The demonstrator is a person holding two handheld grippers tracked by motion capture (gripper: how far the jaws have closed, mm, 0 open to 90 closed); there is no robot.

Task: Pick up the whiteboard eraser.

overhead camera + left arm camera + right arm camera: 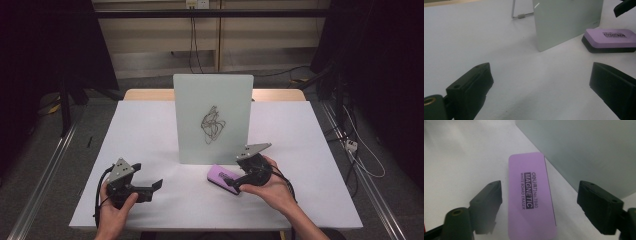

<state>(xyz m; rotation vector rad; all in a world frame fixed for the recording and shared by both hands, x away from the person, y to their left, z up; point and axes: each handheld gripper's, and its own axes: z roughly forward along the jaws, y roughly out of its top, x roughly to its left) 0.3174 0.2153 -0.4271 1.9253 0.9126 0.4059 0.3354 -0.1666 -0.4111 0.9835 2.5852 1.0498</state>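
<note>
- Straddling the purple eraser (531, 195), the right gripper (539, 202) has jaws wide, touching nothing.
- Left gripper (541, 82) gapes wide, empty.
- Eraser looks light and rigid; pinch its long sides.

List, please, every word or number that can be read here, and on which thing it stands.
"deli No. 7840", "MAGNETIC", "WHITE BOARD ERASER": on the purple eraser.
Scribble on the standing whiteboard: no letters, only loops.
Small print at the board's corner in the left gripper view: too blurred to read.
</note>
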